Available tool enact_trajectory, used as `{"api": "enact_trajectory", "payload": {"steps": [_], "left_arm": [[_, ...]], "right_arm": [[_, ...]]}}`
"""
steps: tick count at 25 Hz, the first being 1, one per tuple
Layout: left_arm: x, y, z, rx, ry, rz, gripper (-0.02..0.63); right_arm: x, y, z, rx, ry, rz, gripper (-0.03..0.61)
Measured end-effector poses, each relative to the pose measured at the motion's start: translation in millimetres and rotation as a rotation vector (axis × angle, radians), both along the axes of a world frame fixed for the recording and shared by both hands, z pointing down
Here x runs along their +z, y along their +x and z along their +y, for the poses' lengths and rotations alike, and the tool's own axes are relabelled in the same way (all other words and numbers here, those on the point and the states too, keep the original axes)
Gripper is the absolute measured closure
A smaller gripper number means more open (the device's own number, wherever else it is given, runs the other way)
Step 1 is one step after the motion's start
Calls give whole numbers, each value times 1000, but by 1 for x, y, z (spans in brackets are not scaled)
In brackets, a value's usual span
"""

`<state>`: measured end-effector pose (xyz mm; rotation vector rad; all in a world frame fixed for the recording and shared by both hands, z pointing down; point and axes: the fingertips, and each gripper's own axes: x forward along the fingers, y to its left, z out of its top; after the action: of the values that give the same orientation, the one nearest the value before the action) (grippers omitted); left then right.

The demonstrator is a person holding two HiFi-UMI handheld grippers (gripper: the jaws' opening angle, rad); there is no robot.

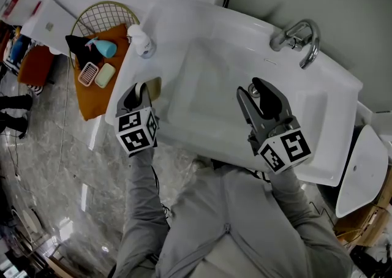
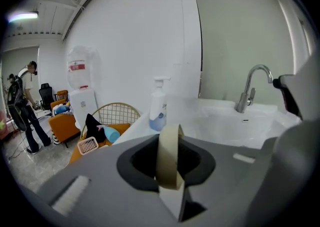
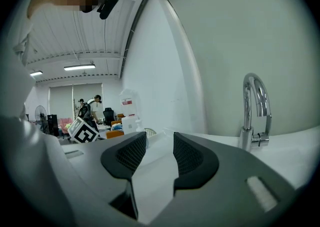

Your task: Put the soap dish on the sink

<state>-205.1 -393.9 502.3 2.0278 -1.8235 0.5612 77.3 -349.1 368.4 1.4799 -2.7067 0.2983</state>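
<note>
Left gripper view shows your left gripper [image 2: 169, 163] pinching the soap dish [image 2: 169, 146] edge-on, over the sink's [image 1: 184, 13] left ledge; your right gripper's [image 3: 155, 153] jaws are spread and empty.

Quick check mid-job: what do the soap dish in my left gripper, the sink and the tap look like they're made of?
The soap dish, clamped in the left gripper, is thin and matte beige. It is probably plastic, though glazed ceramic can't be ruled out. The sink is glossy white with soft highlights, likely glazed ceramic. The tap is mirror-bright silver, likely chromed metal.
</note>
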Motion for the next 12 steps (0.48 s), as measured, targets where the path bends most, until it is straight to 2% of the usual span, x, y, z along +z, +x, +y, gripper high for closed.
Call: {"api": "enact_trajectory", "payload": {"steps": [4,12], "left_arm": [[7,-2,-5,-2,-13,-2,506],[9,-5,-14,-22,12,-21,506]], "right_arm": [[2,3,-1,6,-5,0,410],[7,6,-1,7,-14,-1,410]]}}
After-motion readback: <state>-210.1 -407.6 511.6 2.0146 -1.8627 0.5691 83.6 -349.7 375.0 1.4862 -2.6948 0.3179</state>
